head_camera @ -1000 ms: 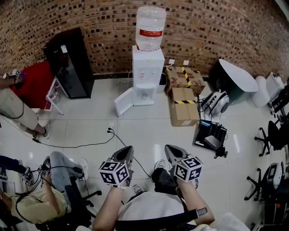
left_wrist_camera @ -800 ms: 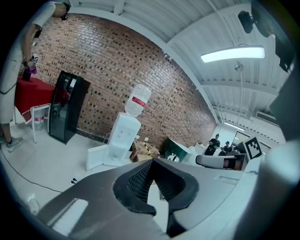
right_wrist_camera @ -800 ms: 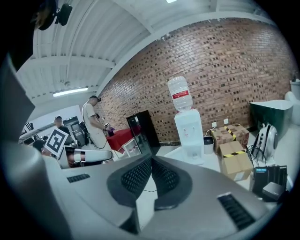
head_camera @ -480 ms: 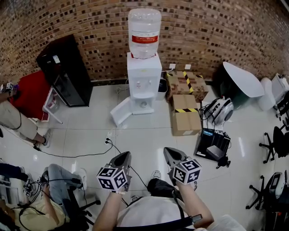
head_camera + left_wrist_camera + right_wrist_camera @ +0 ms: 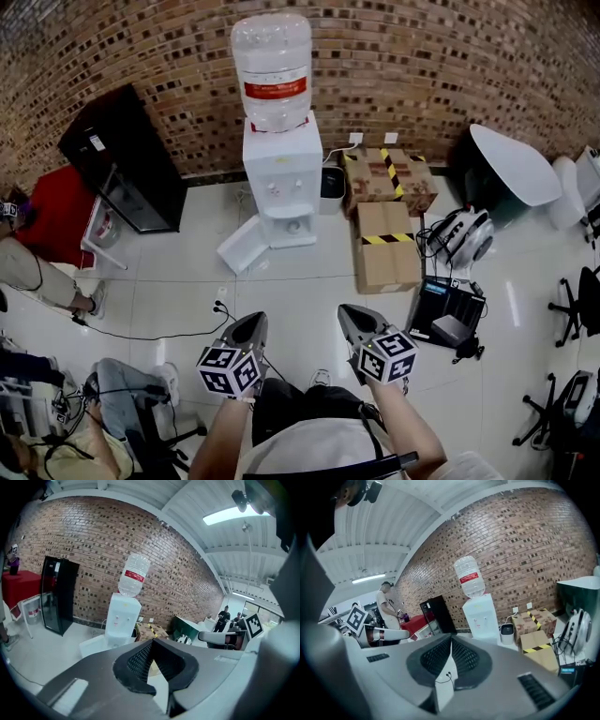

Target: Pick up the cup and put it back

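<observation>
1. At the far left a red tabletop [image 5: 52, 211] stands near the brick wall [image 5: 422, 66]. A seated person [image 5: 89, 441] is in the lower left corner, on the white tiled floor [image 5: 300, 281].
2. A black cabinet [image 5: 127, 159] stands against the wall, just right of the red tabletop.
3. The left gripper [image 5: 251, 323] hangs low over the floor and points toward the wall. Its fingers [image 5: 138, 660] are pressed together with nothing between them.
4. A white water dispenser [image 5: 281, 178] stands against the wall and carries a clear bottle [image 5: 272, 66] with a red label. Its lower door [image 5: 242, 246] hangs open.
5. A small dark bin [image 5: 331, 183] sits just beside the dispenser. To its right are two cardboard boxes with yellow-and-black tape, one by the wall [image 5: 386, 175] and one nearer [image 5: 389, 248].
6. The right gripper [image 5: 352, 319] is held level with the left one and apart from it. Its fingers [image 5: 464, 657] are also closed and empty.
7. Farther right a tilted dark tabletop with a white face [image 5: 511, 169] leans by the wall, and office chairs [image 5: 577, 300] stand at the right edge.
8. No view shows the cup clearly enough to place it.
</observation>
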Demonstrator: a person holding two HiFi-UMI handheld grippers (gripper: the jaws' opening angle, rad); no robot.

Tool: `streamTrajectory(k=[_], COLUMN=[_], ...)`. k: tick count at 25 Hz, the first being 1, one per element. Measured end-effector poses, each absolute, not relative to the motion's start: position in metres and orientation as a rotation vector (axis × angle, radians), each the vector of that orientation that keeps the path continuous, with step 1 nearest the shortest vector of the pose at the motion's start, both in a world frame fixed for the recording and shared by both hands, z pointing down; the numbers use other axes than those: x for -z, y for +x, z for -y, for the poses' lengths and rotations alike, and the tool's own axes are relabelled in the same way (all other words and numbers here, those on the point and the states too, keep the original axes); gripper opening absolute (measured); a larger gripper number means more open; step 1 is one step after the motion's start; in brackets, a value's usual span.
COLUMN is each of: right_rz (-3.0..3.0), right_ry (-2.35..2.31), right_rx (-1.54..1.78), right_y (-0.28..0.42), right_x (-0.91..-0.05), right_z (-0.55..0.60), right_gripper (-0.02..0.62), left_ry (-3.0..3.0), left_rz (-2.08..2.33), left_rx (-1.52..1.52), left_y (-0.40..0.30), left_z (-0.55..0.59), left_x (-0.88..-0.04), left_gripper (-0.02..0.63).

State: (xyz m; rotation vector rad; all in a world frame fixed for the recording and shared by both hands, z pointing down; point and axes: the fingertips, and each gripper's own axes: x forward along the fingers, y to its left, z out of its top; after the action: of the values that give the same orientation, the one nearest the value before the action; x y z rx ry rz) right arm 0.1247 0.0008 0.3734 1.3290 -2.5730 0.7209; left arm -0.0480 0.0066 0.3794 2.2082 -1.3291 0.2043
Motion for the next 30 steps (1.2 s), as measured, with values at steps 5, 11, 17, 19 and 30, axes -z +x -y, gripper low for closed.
streamTrajectory(k=[5, 11, 17, 19, 30], right_rz=[2.579, 2.559, 2.522, 2.514, 2.466], right_ry=[1.313, 1.318, 1.337, 1.330, 1.411], right_rx=[-0.754, -0.790, -0.756, -0.740, -0.687], right_y=[0.129, 0.126, 0.124, 0.119, 0.128], right_x=[-0.386, -0.408, -0.439, -0.459, -0.634], right_z=[0.029, 0.063, 0.120, 0.148, 0.281], right_gripper=[0.014, 0.015, 0.017, 0.017, 0.018], left_ry=[2.176, 2.147, 2.156, 2.162, 2.255], left_rz=[1.358, 1.353, 1.307, 1.310, 1.371], left_rx=[-0.225, -0.250, -0.250, -0.249, -0.415], left_y=[-0.045, -0.050, -0.049, -0.054, -0.062], left_z=[0.016, 0.053, 0.118, 0.148, 0.321], left_x=[-0.385, -0.408, -0.455, -0.478, -0.700], left_gripper=[0.003, 0.003, 0.003, 0.003, 0.014])
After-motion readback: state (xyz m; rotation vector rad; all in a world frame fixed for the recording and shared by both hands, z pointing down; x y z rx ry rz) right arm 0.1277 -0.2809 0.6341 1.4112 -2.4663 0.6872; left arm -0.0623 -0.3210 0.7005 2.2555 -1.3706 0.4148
